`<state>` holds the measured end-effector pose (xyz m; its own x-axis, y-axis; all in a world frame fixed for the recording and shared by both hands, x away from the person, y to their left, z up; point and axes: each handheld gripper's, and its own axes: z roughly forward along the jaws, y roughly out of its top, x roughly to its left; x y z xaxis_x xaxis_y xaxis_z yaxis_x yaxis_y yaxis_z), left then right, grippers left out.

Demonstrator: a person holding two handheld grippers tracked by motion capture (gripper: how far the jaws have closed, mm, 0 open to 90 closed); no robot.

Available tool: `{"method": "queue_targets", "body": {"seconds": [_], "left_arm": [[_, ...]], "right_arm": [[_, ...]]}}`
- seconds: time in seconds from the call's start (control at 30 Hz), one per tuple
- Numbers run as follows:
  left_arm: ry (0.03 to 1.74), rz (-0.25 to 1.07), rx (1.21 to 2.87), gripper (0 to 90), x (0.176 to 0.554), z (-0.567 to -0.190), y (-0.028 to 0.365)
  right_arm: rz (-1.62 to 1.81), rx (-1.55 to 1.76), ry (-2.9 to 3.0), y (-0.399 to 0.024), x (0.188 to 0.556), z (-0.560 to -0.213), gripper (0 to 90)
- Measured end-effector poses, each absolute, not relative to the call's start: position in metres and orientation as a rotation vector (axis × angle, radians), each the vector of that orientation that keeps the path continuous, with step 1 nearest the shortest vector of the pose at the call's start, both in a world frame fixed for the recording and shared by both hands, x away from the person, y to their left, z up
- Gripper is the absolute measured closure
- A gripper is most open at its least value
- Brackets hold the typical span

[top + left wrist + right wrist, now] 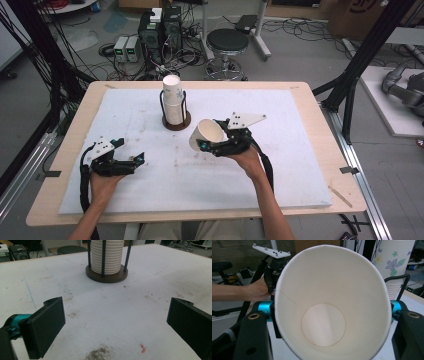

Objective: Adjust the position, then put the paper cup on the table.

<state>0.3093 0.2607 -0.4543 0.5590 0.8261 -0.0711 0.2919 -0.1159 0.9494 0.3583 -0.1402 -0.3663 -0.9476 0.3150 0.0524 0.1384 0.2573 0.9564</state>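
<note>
a paper cup (206, 134) is clamped between the jaws of the right gripper (212, 145), tilted with its mouth toward the left edge, raised over the middle of the white pad (280, 165). the left gripper (131, 162) is held near the pad's front left corner, jaws apart with nothing between. a cup stack (172, 102) in its holder (176, 121) stands toward the far edge. cables and a stool (227, 42) are seen on the floor beyond the table (330, 150).

A matt, smooth paper cup (206, 134) is seen; at its eleven o'clock, glossy dark wood forms the holder base (176, 123), on stained matt foam sheet (150, 107)
</note>
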Motion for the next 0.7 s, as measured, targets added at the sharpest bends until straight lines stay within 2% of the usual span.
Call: {"method": "queue_targets", "body": {"seconds": [0.7], "left_arm": [[0.947, 0.594, 1.669, 1.8, 0.3092, -0.455, 0.2613]], "right_arm": [[1.703, 0.452, 2.385, -0.1422, 0.3563, -0.3646, 32.0]]}}
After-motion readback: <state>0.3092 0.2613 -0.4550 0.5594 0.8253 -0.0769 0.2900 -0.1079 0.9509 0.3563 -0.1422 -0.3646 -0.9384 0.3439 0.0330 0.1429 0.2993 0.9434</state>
